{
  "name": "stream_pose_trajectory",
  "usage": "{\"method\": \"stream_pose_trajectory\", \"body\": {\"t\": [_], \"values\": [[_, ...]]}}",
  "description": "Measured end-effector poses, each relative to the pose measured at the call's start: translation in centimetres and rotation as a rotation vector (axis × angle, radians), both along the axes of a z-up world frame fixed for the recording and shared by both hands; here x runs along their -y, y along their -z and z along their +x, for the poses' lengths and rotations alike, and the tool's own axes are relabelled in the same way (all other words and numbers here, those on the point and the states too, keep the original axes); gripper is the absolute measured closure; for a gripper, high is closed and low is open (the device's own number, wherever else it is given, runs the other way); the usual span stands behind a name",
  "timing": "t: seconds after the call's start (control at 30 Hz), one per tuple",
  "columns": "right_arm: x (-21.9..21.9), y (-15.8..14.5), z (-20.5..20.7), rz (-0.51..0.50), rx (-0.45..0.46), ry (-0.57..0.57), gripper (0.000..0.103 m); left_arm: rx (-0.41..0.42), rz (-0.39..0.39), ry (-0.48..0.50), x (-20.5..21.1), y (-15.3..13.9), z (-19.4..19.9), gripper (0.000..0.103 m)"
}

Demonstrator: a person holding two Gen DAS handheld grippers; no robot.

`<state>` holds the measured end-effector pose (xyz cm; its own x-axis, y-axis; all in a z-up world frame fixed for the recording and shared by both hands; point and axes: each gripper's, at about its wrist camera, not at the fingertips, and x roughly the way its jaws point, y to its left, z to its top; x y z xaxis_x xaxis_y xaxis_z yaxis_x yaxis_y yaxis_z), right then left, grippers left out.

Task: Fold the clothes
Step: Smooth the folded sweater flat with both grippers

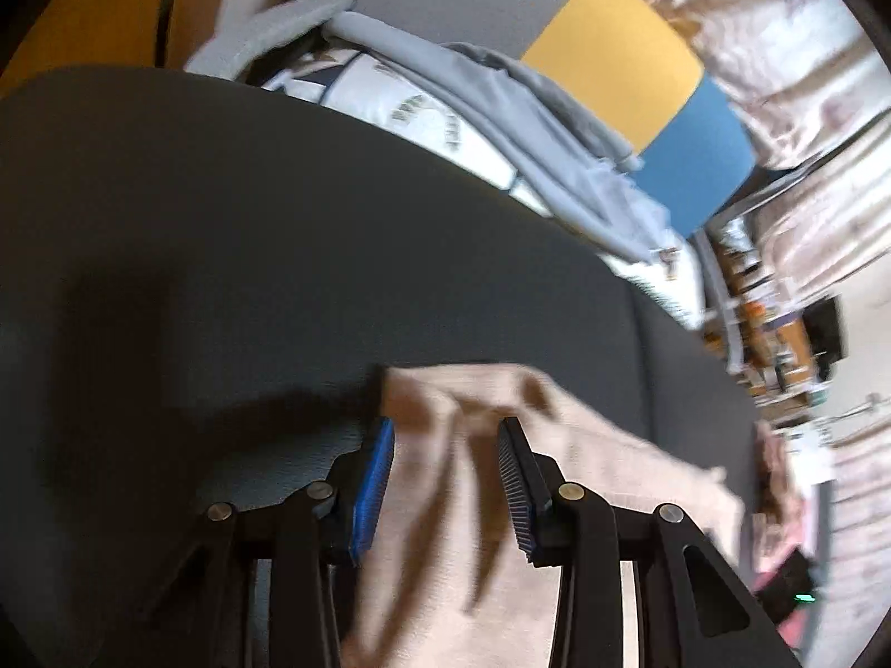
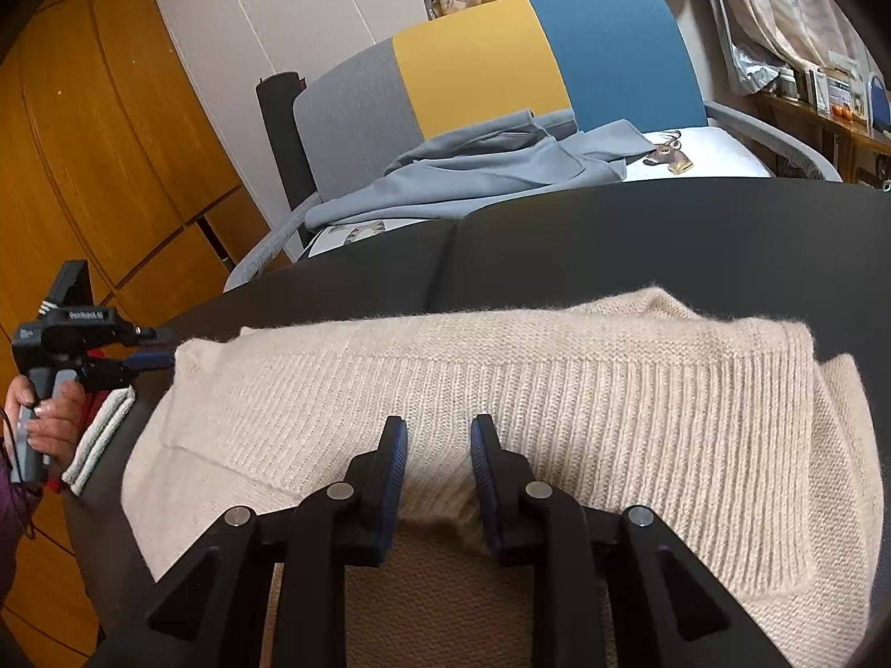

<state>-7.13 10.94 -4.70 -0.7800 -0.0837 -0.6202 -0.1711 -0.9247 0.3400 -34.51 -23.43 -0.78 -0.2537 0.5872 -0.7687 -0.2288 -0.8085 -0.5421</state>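
Across the dark surface [image 2: 612, 234] lies a soft, thick cream knit sweater [image 2: 501, 367], best pinched at its ribbed hem toward three o'clock, with left tongs [image 1: 445, 428] and right tongs [image 2: 438, 434] both agape, empty.

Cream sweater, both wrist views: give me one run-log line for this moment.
stage: mid-fold | cream sweater: on dark table | right gripper: open, over sweater | left gripper: open at sweater edge | grey garment: on chair behind
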Motion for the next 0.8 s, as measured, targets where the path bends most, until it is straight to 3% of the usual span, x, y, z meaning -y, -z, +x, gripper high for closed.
{"method": "stream_pose_trajectory", "body": {"t": [0.1, 0.23, 0.3, 0.4, 0.5, 0.57, 0.67, 0.8], "values": [[0.1, 0.0, 0.0, 0.009, 0.001, 0.0, 0.079, 0.044, 0.057, 0.02, -1.1, 0.3, -0.3, 0.065], [0.2, 0.0, 0.0, 0.006, 0.0, -0.001, 0.079, 0.128, 0.057, 0.061, -3.3, 2.4, -1.0, 0.065], [0.1, 0.0, 0.0, 0.005, -0.001, -0.001, 0.079, 0.186, 0.121, 0.018, -2.8, 3.4, -1.5, 0.066], [0.0, 0.1, 0.0, 0.002, -0.002, -0.001, 0.079, 0.269, 0.322, -0.113, -0.3, 4.2, -2.7, 0.068], [-0.1, 0.2, 0.0, -0.002, -0.005, -0.003, 0.079, 0.211, 0.344, -0.289, 3.2, 3.3, -3.1, 0.068], [-0.2, 0.2, 0.0, -0.005, -0.006, -0.003, 0.079, 0.127, 0.255, -0.351, 4.9, 1.9, -2.7, 0.068], [-0.2, 0.2, 0.0, -0.004, -0.006, -0.004, 0.079, -0.021, 0.089, -0.319, 4.2, -0.6, -0.4, 0.068], [-0.3, -0.2, 0.1, -0.012, -0.001, -0.004, 0.079, -0.158, 0.008, -0.166, -0.4, -2.1, 3.7, 0.062]]}}
